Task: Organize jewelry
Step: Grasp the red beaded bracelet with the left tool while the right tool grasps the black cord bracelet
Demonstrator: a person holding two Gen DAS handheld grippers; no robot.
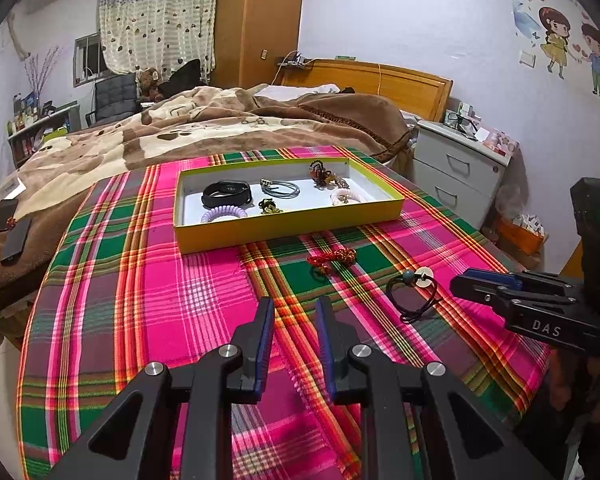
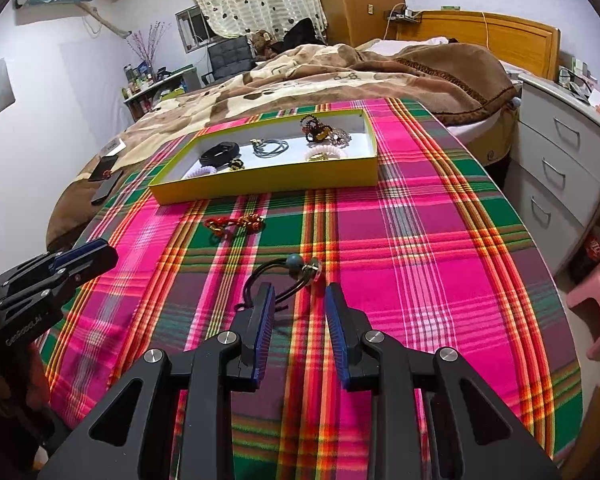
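A yellow box [image 1: 288,232] [image 2: 268,184] with a white floor sits at the far side of the plaid tablecloth. It holds a black watch band [image 1: 226,194], a grey cord bracelet [image 1: 280,189], a lilac coil tie [image 1: 224,214], a beaded bracelet [image 1: 322,174] and other pieces. In front of it, a red braided bracelet [image 1: 332,258] [image 2: 234,224] lies on the cloth. A black cord bracelet [image 1: 414,292] [image 2: 296,264] with a teal bead lies just beyond my right gripper [image 2: 300,290] [image 1: 458,282]. That gripper is open and its left fingertip covers part of the cord. My left gripper [image 1: 294,304] [image 2: 100,252] is open and empty over bare cloth.
A bed with a brown blanket [image 1: 220,128] stands behind the table, with two phones [image 1: 10,228] on it at the left. White drawers [image 2: 560,160] and a pink stool [image 2: 596,304] stand to the right of the table's edge.
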